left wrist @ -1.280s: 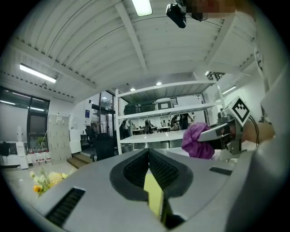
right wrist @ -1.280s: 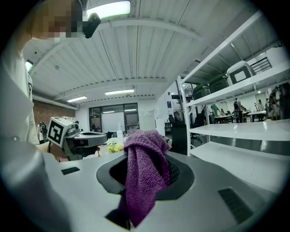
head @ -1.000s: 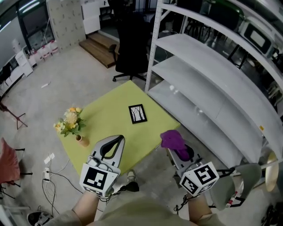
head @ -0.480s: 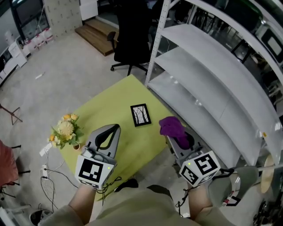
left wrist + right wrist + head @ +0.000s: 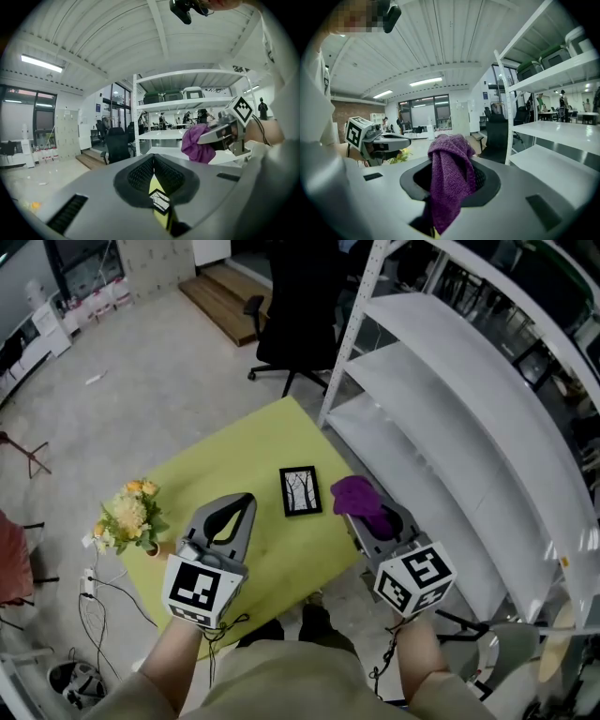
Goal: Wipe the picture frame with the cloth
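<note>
Picture frame lying flat on the yellow-green table — cloth clamped in the right gripper beside it

The picture frame [image 5: 300, 490], black-edged with a bare-tree print, lies near the table's [image 5: 234, 460] right side. In the head view the purple cloth [image 5: 358, 500] shows just to its right, bunched and clenched between the jaws of the right gripper [image 5: 367, 517]. The left gripper [image 5: 238, 505] is on the frame's other side, over the table, its jaw tips closed together with nothing between them — the frame shows through the gap below them. A small vase of yellow flowers [image 5: 127, 518] stands at the table's left corner, white shelving [image 5: 450, 418] is at the right, and a black office chair [image 5: 292, 310] is beyond.
</note>
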Demonstrator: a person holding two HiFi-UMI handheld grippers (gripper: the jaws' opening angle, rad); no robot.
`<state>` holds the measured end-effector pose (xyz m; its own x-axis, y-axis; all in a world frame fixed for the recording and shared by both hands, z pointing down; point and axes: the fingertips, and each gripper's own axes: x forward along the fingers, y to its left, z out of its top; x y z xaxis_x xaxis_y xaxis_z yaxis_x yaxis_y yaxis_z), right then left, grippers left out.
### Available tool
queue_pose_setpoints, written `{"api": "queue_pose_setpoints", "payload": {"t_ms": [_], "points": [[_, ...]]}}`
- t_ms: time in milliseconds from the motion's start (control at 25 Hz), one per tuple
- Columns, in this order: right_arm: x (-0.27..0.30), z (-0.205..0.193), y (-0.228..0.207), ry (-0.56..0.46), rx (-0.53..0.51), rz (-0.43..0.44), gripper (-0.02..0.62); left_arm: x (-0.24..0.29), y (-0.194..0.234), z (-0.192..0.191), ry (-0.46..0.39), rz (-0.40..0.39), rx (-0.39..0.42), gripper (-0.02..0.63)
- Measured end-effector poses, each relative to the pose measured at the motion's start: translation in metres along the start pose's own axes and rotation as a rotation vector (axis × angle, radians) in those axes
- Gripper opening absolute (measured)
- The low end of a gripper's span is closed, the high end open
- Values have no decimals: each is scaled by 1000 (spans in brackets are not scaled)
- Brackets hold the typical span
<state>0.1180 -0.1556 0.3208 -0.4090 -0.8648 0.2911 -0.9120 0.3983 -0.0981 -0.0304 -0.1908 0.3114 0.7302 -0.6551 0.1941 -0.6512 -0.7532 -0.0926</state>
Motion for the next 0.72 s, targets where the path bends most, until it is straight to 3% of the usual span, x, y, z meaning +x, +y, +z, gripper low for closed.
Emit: {"api": "queue_pose_setpoints", "payload": {"t_ms": [360,720], "points": [[63,-19,-38,86,-44,192,110,51,5,-38,114,126,-29,8],[145,-59,-66,232,-166,348,110,106,3,-104,242,151,-93,8]]}}
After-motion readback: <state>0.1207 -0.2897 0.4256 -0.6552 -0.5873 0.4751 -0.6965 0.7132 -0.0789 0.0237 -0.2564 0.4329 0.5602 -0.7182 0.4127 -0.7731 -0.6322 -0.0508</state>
